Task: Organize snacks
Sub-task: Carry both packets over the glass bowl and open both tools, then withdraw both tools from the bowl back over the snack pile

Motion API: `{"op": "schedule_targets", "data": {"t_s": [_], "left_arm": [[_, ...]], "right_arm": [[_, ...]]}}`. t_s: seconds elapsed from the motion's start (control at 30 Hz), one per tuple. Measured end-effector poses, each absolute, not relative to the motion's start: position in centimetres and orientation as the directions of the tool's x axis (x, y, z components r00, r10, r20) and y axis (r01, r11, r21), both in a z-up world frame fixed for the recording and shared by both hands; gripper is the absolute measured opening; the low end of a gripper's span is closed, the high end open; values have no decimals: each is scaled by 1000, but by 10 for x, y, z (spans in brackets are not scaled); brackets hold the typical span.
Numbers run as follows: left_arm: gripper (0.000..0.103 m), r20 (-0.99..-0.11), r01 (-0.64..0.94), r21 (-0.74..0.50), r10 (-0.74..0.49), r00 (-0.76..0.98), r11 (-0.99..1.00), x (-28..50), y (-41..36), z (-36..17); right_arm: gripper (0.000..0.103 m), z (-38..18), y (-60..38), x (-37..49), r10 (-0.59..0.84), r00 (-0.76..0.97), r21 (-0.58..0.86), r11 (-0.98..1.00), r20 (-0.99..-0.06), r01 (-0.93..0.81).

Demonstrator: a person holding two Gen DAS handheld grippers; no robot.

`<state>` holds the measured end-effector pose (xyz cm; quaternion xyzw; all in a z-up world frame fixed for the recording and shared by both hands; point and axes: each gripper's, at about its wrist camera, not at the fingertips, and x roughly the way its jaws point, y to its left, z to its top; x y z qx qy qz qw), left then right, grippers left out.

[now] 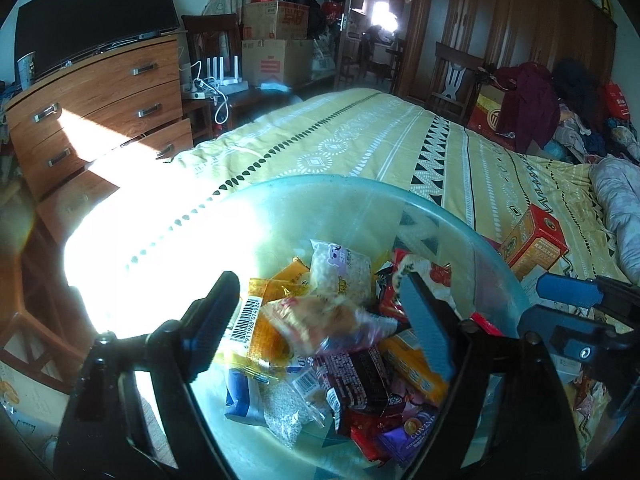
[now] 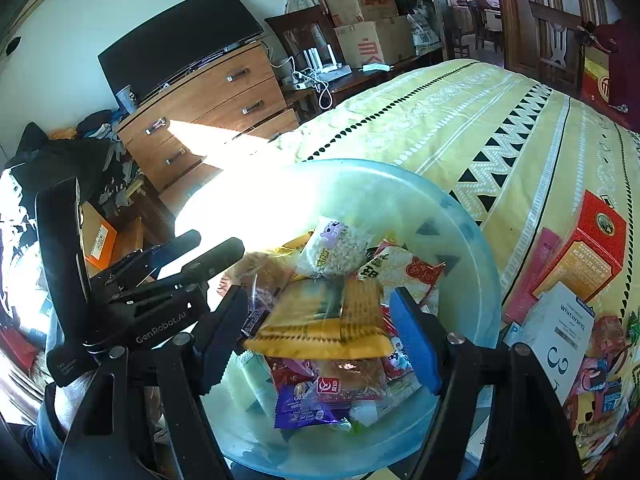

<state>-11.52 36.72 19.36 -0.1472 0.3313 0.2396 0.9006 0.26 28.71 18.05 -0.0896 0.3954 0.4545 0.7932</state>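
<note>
A clear blue-tinted bowl (image 1: 472, 240) (image 2: 472, 240) sits on the bed and holds several wrapped snacks. My left gripper (image 1: 324, 324) is open above the bowl; a blurred clear-wrapped snack (image 1: 320, 320) lies between its fingers, loose. My right gripper (image 2: 320, 324) is open over the same bowl, with a blurred yellow-orange packet (image 2: 324, 324) between its fingers, not clamped. Each gripper shows in the other's view: the right one at the left view's right edge (image 1: 576, 308), the left one at the right view's left (image 2: 168, 276).
A red and orange box (image 2: 580, 256) (image 1: 536, 244), a white card (image 2: 560, 332) and loose snacks (image 2: 600, 376) lie on the yellow patterned bedspread (image 2: 460, 120) right of the bowl. A wooden dresser (image 1: 100, 112) with a monitor stands left. Strong sun glare covers the bowl's left side.
</note>
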Motion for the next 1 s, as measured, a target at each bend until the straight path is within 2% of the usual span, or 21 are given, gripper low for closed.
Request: {"op": "schedule_targets", "data": {"t_s": [0.03, 0.1, 0.27, 0.37, 0.43, 0.53, 0.57, 0.6, 0.63, 0.67, 0.77, 0.87, 1.0], "left_arm": [[96, -669, -534, -110, 335, 663, 838, -115, 369, 193], [103, -689, -531, -126, 311, 655, 838, -112, 371, 189], [103, -766, -556, -150, 260, 588, 817, -104, 374, 177], [103, -758, -562, -145, 274, 592, 814, -109, 369, 180], [103, -728, -560, -141, 298, 617, 817, -115, 363, 195], [103, -597, -533, -101, 377, 708, 840, -132, 338, 237], [103, -554, -522, -85, 395, 733, 849, -136, 328, 250], [103, -510, -507, -68, 406, 758, 859, -140, 315, 262], [103, -467, -483, -47, 408, 784, 874, -143, 299, 271], [103, -431, -456, -23, 402, 807, 890, -145, 281, 278], [103, -390, -363, -24, 325, 862, 932, -147, 233, 279], [103, -502, -163, -109, 87, 861, 981, -131, 192, 254], [103, -580, -30, -112, -41, 814, 993, -122, 133, 213]], "right_arm": [[81, 180, 288, 3, 650, 272, 218, 570, -710, -792], [83, 177, 289, 3, 644, 264, 217, 568, -718, -794], [83, 163, 287, 1, 611, 251, 207, 578, -751, -789], [83, 173, 278, -7, 614, 298, 181, 595, -731, -783], [83, 198, 264, -28, 640, 379, 120, 596, -669, -794], [85, 246, 223, -92, 671, 589, -99, 618, -451, -780], [89, 256, 207, -116, 672, 644, -169, 633, -365, -756], [103, 263, 190, -138, 660, 695, -225, 658, -287, -718], [103, 265, 177, -152, 646, 723, -255, 677, -244, -691], [103, 263, 164, -160, 627, 738, -273, 686, -250, -675], [103, 243, 122, -167, 569, 739, -239, 709, -362, -663], [103, 209, 69, -172, 481, 741, -200, 759, -468, -619], [103, 165, -13, -183, 342, 750, -157, 849, -566, -505]]}}
